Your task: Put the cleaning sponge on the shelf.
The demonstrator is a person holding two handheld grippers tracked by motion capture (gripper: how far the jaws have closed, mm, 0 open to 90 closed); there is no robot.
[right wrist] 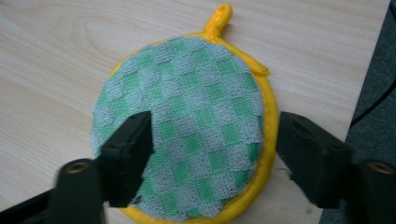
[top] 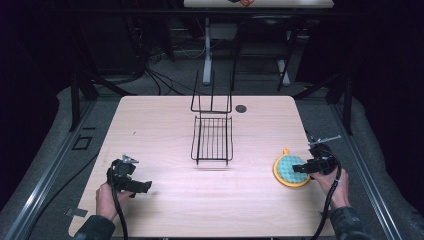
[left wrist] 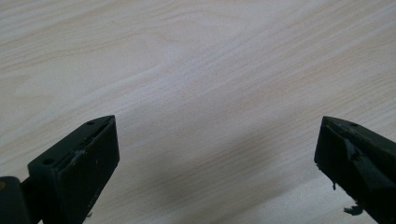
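A person is lowering the right gripper (right wrist: pixel 212 154), its 2 jaws part-spread and straddling the round green-checked potholder (right wrist: pixel 196 116) lying near the table's (top: pixel 165 125) right edge, and should pinch its yellow rim squarely; the left gripper (left wrist: pixel 215 163) is hovering wide-spread.

Round green-checked, yellow-rimmed potholder (right wrist: pixel 196 121) flat
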